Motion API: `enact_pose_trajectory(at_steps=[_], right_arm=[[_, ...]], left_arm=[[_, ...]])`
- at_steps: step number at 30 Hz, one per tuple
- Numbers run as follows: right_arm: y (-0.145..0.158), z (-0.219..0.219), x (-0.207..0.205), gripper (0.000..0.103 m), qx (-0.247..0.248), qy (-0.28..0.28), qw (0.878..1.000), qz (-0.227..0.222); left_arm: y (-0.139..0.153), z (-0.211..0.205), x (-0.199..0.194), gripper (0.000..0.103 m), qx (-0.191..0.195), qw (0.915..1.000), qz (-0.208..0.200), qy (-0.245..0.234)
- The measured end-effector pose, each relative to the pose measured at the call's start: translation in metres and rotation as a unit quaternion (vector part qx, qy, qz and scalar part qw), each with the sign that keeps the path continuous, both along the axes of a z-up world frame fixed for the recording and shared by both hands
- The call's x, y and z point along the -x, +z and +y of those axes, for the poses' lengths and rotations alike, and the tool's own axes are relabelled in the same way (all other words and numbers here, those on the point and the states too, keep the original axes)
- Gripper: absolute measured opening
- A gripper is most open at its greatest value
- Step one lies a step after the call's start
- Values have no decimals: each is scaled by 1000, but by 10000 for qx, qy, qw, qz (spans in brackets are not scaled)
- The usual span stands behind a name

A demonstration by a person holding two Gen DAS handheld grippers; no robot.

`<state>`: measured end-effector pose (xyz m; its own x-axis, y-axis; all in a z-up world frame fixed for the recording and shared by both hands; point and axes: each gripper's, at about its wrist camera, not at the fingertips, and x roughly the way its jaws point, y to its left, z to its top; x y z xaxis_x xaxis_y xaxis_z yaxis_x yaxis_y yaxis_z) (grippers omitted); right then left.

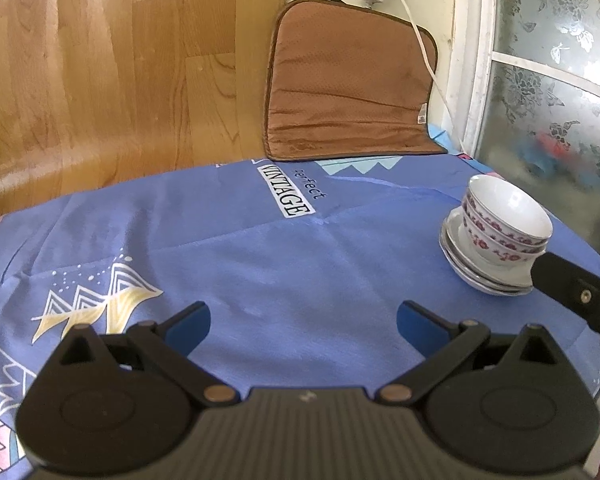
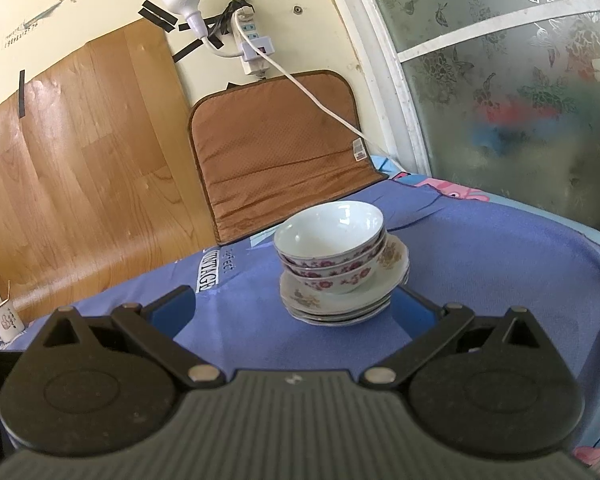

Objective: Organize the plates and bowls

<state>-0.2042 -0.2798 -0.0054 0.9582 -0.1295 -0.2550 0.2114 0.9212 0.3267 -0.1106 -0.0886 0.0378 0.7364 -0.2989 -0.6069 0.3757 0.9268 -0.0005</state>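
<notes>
Blue tablecloth (image 1: 260,248): nested bowls (image 2: 332,248) on the plates (image 2: 340,300) sit dead ahead of my wide-open, empty right gripper (image 2: 296,312); left gripper (image 1: 304,320), also spread, is farther off.

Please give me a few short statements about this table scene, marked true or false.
1. The flower-patterned white bowls sit nested on the stack of white plates. True.
2. The left tool is shut on a bowl. False: it is open and holds nothing.
3. The brown padded cushion leans against the wall. True.
4. The tablecloth is red. False: it is blue.
5. The right tool is open, near the plates. True.
</notes>
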Motion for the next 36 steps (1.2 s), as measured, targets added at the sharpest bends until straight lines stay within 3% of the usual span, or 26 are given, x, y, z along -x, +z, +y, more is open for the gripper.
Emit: enact_pose_trajectory(at_steps=[16,36], right_arm=[[3,9,7,103,287,-39,9993,-217],[-2,7,3,103,143,-31,9999,-73]], left_arm=[[-8,5,-6,103,132,9994,305,-45],[-6,7,-3,103,-152,9998,-9,136]])
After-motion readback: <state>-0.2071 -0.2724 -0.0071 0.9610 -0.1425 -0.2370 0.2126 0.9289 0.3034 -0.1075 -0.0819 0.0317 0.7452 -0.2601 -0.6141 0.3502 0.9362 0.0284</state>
